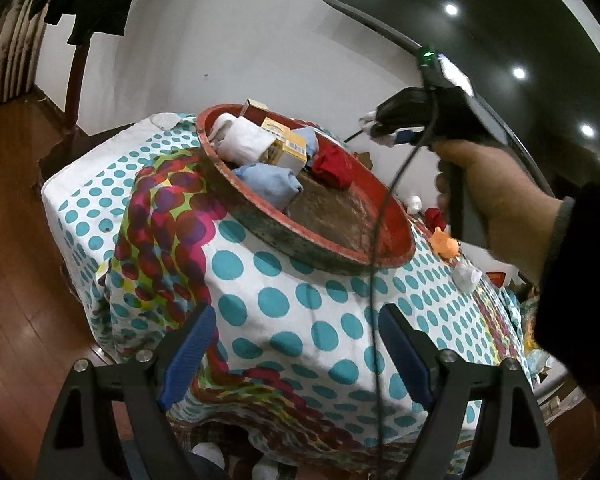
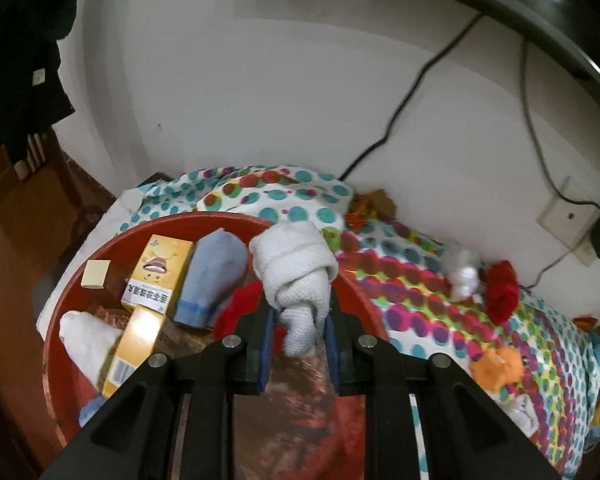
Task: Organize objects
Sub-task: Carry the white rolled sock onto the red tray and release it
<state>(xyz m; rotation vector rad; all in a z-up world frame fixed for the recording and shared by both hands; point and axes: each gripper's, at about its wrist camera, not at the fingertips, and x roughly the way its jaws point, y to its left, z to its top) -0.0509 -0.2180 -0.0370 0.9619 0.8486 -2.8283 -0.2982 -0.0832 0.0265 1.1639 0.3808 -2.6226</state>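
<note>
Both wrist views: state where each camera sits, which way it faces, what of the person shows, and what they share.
Left wrist view: sits on the left gripper, jaws open and empty, facing down across the dotted tablecloth to the red basin; the person's right hand with the right gripper shows.
Right wrist view: sits on the right gripper, shut on a rolled white cloth, looking down over the basin; no body part shows.
Shared: basin, yellow box, blue cloth, orange toy.
</note>
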